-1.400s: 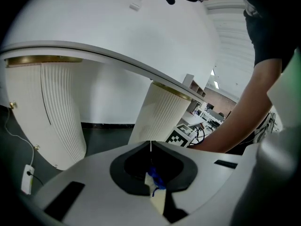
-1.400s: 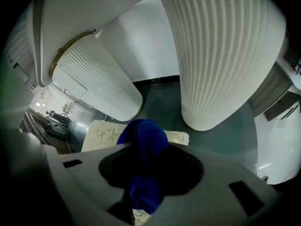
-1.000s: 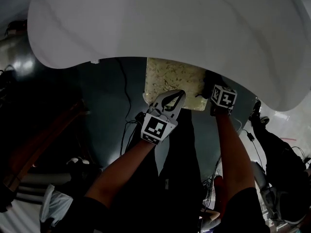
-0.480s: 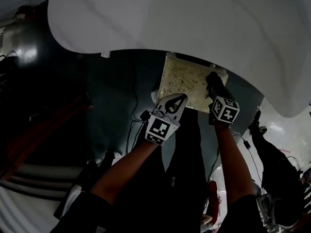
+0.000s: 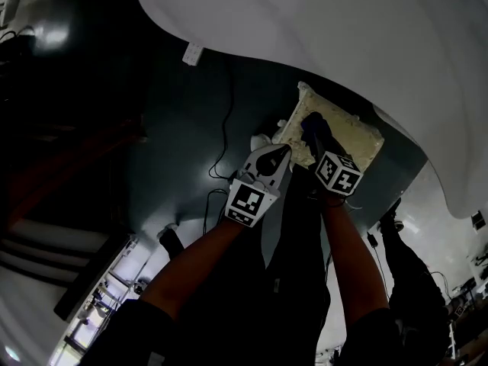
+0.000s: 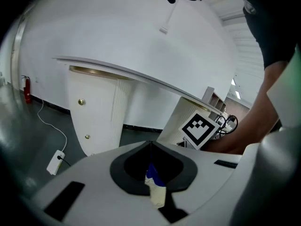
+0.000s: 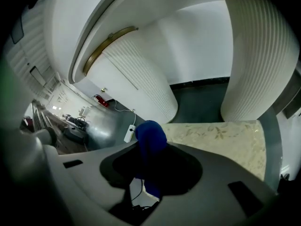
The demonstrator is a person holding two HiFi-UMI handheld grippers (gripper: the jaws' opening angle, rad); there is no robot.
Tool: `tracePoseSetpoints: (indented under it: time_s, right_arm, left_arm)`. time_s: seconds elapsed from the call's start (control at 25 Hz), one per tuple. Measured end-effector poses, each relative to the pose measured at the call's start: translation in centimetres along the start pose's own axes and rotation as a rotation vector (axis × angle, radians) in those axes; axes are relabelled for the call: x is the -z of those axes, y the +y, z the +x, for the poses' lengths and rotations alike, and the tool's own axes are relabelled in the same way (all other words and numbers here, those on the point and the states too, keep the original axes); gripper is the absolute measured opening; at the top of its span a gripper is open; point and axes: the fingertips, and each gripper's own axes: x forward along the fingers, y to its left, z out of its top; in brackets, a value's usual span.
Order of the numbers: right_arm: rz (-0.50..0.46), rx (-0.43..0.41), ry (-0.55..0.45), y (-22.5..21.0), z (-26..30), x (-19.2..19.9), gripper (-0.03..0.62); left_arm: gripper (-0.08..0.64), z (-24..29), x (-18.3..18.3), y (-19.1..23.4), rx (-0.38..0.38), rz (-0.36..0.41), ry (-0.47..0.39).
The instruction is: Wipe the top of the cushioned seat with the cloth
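Under the table: cushioned seat, partly tucked beneath.
Right gripper: over the seat, jaws clamped on blue cloth.
Left gripper: jaws together, idle alongside.
Progress: wiping looks barely begun; most of the top is left.

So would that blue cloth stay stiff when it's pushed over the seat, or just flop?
Probably floppy: the blue cloth bulges in a soft rounded wad from the shut jaws of the right gripper. It likely weighs little, since that pinch alone holds it. On the patterned seat it may drag and bunch rather than glide.
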Motion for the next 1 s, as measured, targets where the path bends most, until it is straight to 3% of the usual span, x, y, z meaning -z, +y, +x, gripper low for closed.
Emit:
tracePoseSetpoints:
  time_s: [0.36,0.56,1.0]
  right_arm:
    - [0.041,-0.020,0.105,3.4,6.5,4.4,0.133]
    - [0.015,0.043,0.130,0.9,7.7,5.6,0.133]
    - [-0.003,0.095,0.127,-3.0,5.9,5.5,0.135]
  left_arm:
    - [0.018,-2.3,2.0,3.7,-0.034,-0.054,0.000]
    - [0.018,-2.4,2.6,4.0,-0.029,-0.069,-0.003]
    - [0.017,-0.7,1.9,2.1,0.013,-0.061,0.006]
